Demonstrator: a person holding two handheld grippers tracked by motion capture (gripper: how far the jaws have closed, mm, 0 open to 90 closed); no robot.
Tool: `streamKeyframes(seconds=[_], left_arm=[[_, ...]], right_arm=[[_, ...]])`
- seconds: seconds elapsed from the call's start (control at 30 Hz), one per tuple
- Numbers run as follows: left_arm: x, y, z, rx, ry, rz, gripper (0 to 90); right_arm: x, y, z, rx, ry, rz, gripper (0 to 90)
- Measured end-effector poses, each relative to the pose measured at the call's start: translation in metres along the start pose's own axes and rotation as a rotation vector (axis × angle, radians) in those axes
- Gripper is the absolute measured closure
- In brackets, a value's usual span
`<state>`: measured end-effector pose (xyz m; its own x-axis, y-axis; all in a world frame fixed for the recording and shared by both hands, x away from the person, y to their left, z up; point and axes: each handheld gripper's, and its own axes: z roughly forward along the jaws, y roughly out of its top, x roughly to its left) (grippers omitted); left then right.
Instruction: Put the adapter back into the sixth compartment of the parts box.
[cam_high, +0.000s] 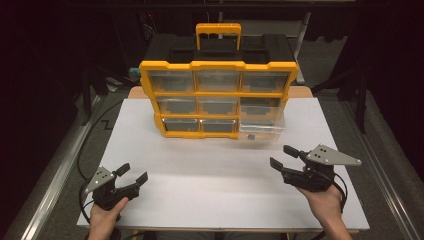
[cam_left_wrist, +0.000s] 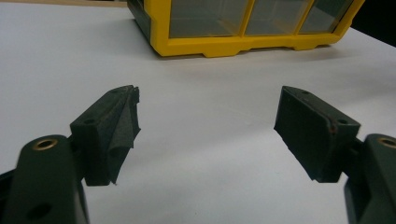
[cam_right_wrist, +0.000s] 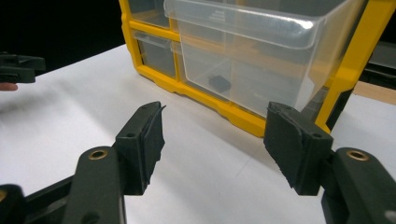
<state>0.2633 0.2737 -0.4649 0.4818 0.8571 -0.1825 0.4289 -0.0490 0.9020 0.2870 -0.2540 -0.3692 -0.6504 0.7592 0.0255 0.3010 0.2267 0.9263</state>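
Drawer (cam_high: 262, 129) pulled out of yellow organizer (cam_high: 218, 98); white table (cam_high: 200, 170); dark room; both tools spread.

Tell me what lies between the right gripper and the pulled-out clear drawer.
Only bare white table, seen in the high view, separates the right gripper from the drawer.

no readable text, labels, brands or numbers are showing anywhere: nothing on the yellow plastic drawer cabinet (cam_high: 218, 97), nothing on its clear pulled-out drawer (cam_right_wrist: 261, 51), nothing on the white tabletop (cam_high: 210, 170).
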Motion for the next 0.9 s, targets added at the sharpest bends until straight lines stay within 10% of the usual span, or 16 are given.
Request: streamKeyframes(seconds=[0.9], left_arm=[[0.000,0.000,0.000,0.000,0.001,0.000,22.8]], right_arm=[[-0.016,-0.028,-0.009,0.001,-0.063,0.056,35.9]])
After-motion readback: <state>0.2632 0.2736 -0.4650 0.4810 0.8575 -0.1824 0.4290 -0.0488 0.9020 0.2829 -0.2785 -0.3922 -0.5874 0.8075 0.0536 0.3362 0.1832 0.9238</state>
